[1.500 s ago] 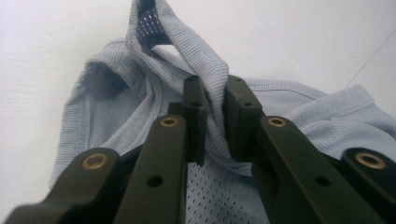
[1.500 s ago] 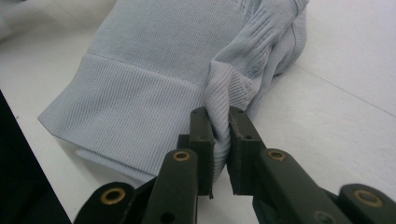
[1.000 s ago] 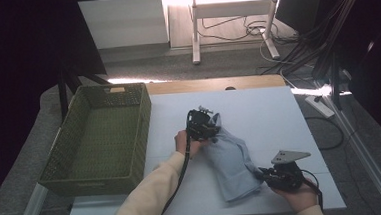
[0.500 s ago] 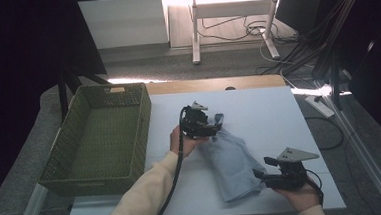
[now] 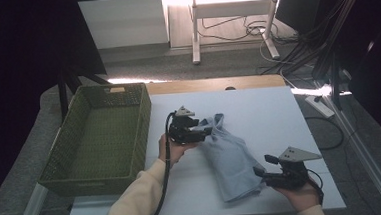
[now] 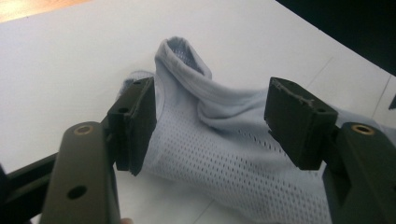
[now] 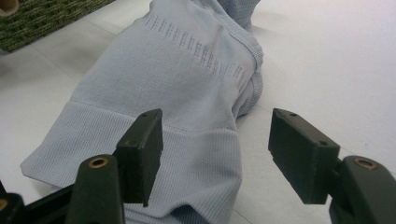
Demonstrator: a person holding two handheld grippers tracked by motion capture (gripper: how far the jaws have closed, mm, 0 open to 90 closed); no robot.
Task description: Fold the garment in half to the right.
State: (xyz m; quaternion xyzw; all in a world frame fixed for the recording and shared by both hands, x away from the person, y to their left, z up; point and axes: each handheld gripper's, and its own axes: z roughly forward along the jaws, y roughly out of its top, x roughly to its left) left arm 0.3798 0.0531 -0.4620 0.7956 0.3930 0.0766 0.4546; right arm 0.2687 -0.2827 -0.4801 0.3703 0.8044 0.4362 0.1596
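Between both claws, a pale blue garment (image 5: 229,157) is lying flat on the white table (image 5: 279,117).
Left gripper (image 5: 204,132) and right gripper (image 5: 260,174), jaws just opened wide, are sitting at opposite ends, letting the cloth settle beside the green basket (image 5: 100,133).

We are looking at a white tabletop (image 5: 258,108) edged in wood, standing on grey carpet (image 5: 141,65). Beyond it, a white frame's legs (image 5: 194,32) and tangled cables (image 5: 254,31) are catching bright light, while darkness is swallowing both sides of the room.
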